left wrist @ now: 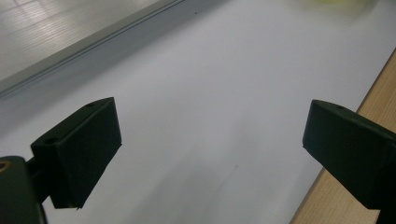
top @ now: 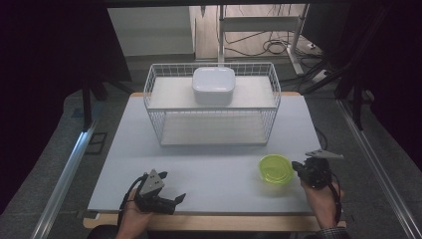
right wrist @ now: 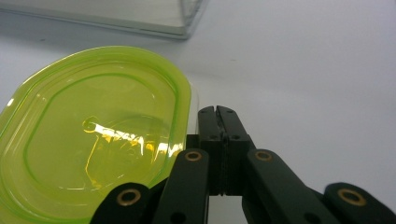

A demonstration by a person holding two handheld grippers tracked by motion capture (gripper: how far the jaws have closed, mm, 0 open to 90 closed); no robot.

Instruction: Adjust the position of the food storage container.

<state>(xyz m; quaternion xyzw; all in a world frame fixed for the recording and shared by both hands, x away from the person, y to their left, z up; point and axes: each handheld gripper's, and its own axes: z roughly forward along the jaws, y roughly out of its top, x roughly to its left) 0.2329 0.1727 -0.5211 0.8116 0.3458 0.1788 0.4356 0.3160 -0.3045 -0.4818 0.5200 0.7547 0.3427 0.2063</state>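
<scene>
High view, entry one: right claw (top: 297,167) low over the white table (top: 209,164), jaws pressed together with nothing between them, tips just beside the right rim of the green container (top: 275,169); left claw (top: 171,191) well apart from it, near the front edge, jaws spread wide and empty

Step in hand, as judged: approach to the green container, which sits closed under its green lid on the table in front of the wire basket (top: 211,102); no grip taken. A white box (top: 214,84) rests on the basket's upper shelf, far beyond both claws

Next move, as judged: the right claw would have to open before it can take the rim, then close on the near edge (a shut claw can only nudge the thing sideways); the lid looks slick, so a shallow bite may slip

Right gripper view, entry two: closed tips (right wrist: 218,114) meeting flush, green container (right wrist: 93,135) just left of them, apparently touching or nearly so, a detail too small in the high view

Left gripper view, entry three: two black pads (left wrist: 84,149) standing wide over bare table, a blur of green at the top edge

High view alone places basket, white box and both hands together
</scene>
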